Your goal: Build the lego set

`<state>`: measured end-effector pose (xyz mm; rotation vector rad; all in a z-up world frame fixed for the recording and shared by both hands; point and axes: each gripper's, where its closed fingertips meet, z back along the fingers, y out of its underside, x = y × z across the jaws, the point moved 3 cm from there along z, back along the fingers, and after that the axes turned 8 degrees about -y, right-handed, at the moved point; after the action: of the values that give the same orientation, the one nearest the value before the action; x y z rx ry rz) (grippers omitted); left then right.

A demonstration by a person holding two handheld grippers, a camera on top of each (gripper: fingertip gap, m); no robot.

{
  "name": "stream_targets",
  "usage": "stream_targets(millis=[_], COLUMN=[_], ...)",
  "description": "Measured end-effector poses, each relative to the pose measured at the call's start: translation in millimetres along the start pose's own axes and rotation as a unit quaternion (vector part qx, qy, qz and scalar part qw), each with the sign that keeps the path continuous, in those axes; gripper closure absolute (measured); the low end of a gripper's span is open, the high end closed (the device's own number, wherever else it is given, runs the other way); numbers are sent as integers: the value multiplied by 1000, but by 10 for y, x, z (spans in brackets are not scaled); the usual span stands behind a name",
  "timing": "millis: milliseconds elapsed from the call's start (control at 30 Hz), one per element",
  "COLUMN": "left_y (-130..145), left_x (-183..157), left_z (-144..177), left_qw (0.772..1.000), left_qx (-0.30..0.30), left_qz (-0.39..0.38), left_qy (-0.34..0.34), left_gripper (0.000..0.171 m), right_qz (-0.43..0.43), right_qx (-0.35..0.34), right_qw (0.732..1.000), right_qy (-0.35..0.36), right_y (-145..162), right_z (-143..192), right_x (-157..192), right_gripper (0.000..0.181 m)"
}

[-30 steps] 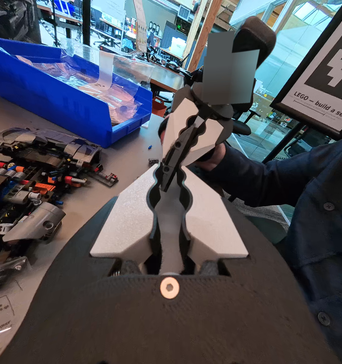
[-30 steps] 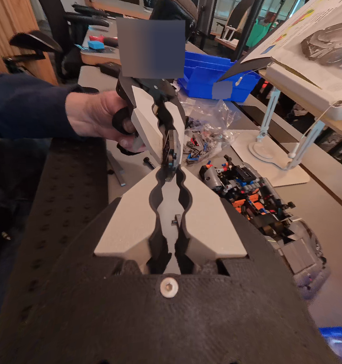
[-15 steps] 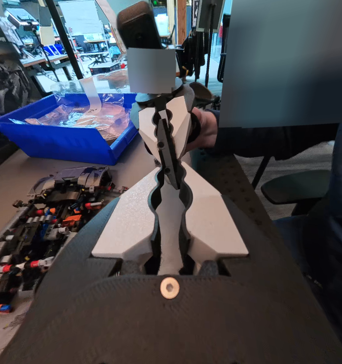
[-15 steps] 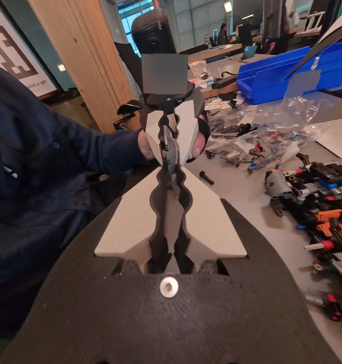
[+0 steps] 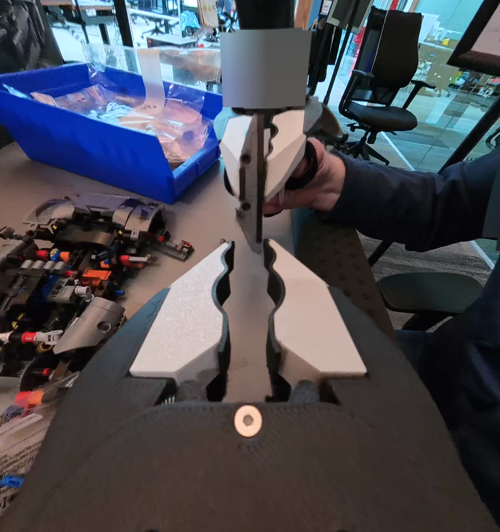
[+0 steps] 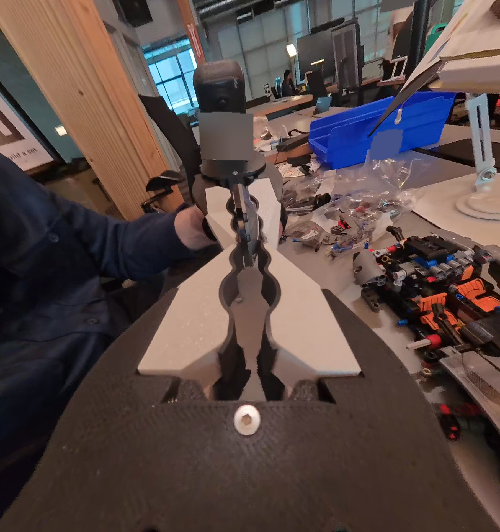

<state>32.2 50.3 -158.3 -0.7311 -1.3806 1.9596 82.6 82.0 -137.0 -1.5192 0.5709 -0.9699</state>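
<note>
My two grippers meet tip to tip above the table's near edge. My right gripper is shut on a flat grey Lego panel with pin holes. The panel stands edge-on and sticks out past the right gripper's tips. In the left wrist view the right gripper points down at me with the panel in it. The panel's pointed end sits just between the tips of my open left gripper, with a gap on each side. The half-built Lego car lies on the table; it also shows in the right wrist view.
A blue bin with plastic bags stands behind the car. Bags of loose parts lie beyond the grippers. An instruction book on a white stand is at the far right. A black perforated board edges the table. A person's hands hold both grippers. My left and right fingertips are right by each other. Both grippers' tips are roughly 20 cm from the half-built Lego car. Look for it in the right wrist view too.
Both grippers have swung round together and stayed tip to tip. The right gripper now stands more upright. The panel's end sits less deep between my left fingers.
</note>
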Motion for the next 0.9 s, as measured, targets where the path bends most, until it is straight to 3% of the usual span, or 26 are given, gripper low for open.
stream_targets(millis=[67,433,767,900], left_y=[-45,7,-23,10], left_x=[-21,34,143,233], left_z=[10,-2,26,49], left_qw=[1000,999,998,996], left_qx=[-15,-2,-10,1], left_qz=[-2,37,42,17], left_qy=[5,-8,-50,-86], left_gripper=[166,168,166,157], right_qz=[10,131,226,290], right_qx=[9,75,125,162], right_qw=[1000,982,943,905], right_qy=[11,117,209,265], right_y=[16,32,11,29], right_z=[-8,-51,-97,-111], right_x=[-11,-20,-44,-74], right_gripper=[173,173,173,174])
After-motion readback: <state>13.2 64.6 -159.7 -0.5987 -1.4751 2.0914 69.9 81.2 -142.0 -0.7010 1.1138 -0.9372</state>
